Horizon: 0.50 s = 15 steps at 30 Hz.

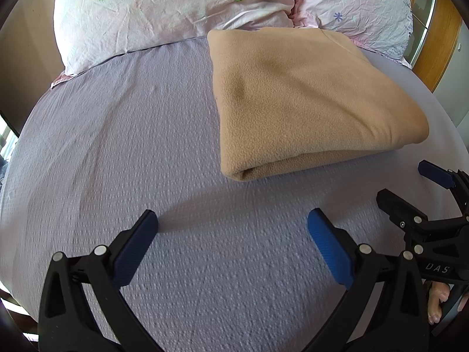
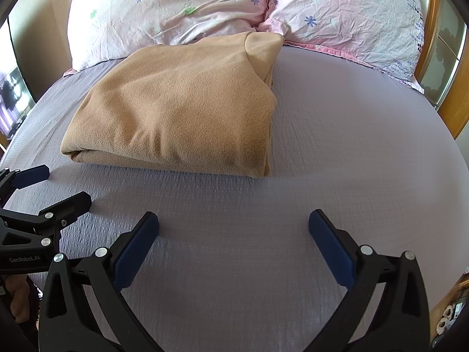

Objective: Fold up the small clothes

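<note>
Fingers on both our grippers are spread wide and hold nothing: the left gripper (image 1: 233, 226) and the right gripper (image 2: 234, 225) hover side by side over the bare lilac bed (image 2: 351, 146). We see the folded tan fleece (image 2: 181, 111) lying ahead, well apart from both, its far edge touching two floral pillows (image 2: 176, 14). Beyond the pillows, a wooden headboard (image 2: 457, 94) rises at the right.

Left gripper (image 1: 233, 228): my jaws spread wide, nothing between them, above bare lavender sheet (image 1: 123, 152).
Fleece garment (image 1: 304, 99): tan, folded, ahead and right, far edge touching pillows (image 1: 164, 8).
Right gripper (image 1: 422, 193): at right edge, jaws apart, near garment's corner.
</note>
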Motion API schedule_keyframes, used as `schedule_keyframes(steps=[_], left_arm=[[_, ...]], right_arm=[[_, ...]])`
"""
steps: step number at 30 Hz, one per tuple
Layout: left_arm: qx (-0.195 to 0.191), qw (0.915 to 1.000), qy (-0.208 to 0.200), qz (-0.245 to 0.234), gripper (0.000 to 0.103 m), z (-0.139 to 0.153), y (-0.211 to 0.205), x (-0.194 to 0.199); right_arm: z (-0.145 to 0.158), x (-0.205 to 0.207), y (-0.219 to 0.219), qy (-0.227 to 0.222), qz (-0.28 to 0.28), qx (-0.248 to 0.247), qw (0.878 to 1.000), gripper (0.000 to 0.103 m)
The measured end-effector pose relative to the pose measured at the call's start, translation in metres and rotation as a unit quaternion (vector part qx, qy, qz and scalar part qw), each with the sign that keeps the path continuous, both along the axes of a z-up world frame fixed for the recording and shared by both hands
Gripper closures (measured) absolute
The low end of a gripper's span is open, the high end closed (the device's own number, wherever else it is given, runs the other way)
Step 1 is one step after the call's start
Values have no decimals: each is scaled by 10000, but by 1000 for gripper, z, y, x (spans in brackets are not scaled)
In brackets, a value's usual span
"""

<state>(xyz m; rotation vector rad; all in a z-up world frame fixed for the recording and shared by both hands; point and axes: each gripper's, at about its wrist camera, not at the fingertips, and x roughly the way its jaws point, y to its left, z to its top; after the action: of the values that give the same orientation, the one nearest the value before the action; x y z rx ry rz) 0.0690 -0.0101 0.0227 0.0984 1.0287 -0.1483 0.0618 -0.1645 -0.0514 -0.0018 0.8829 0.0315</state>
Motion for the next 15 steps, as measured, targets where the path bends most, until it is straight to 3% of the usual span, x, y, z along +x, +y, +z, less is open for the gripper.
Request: schedule_keyframes(steps=[15], left_arm=[[-1, 10000, -3, 0, 2, 0, 0, 0]], right_arm=[[0, -1, 0, -9, -5, 2, 10000, 1]])
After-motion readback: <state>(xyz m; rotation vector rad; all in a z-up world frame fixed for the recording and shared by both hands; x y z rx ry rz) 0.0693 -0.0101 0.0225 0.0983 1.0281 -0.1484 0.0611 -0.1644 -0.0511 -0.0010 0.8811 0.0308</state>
